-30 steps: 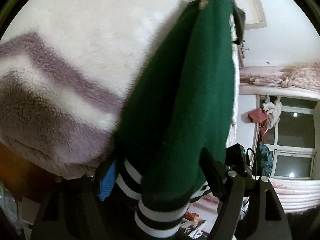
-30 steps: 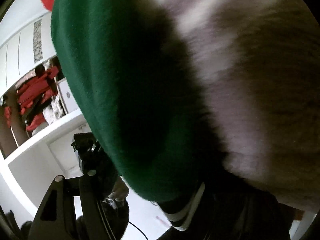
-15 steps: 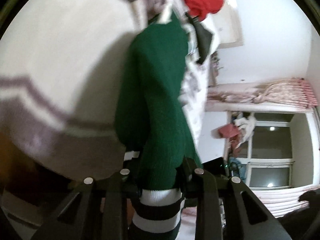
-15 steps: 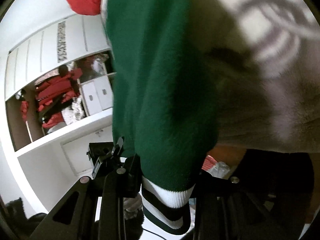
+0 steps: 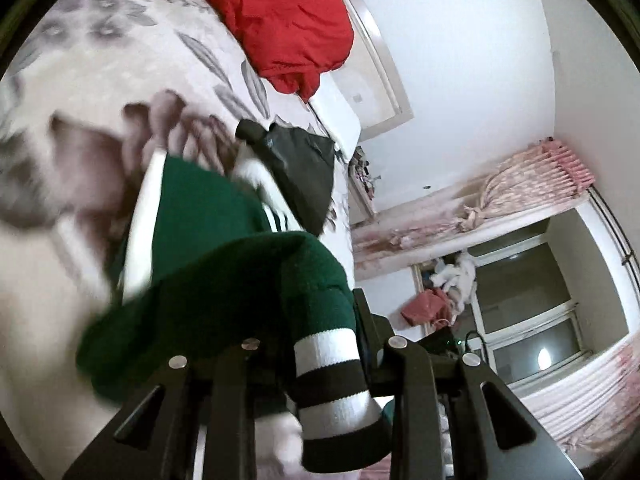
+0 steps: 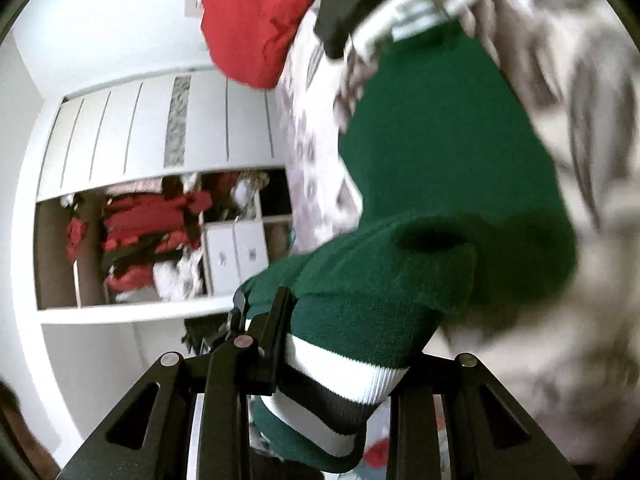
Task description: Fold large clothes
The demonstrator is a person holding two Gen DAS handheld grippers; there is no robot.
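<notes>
A dark green knit sweater (image 5: 224, 264) with white and black striped hem bands stretches from both grippers toward the bed. My left gripper (image 5: 320, 344) is shut on its striped hem, which hangs down between the black fingers. In the right wrist view the same green sweater (image 6: 440, 184) rises from my right gripper (image 6: 344, 344), also shut on the striped hem. The far end of the sweater is blurred over the floral bed cover (image 5: 80, 60). Both gripped ends are lifted off the bed.
A red garment (image 5: 288, 24) lies at the head of the bed, with a black garment (image 5: 308, 160) beside it. A window with pink curtains (image 5: 532, 308) is on the right. An open wardrobe with red clothes (image 6: 152, 232) stands beside the bed.
Both grippers went from open around the hem to shut on it, then rose and pulled back from the bed. The sweater lifted with them, uncovering the bed cover and the red garment.
</notes>
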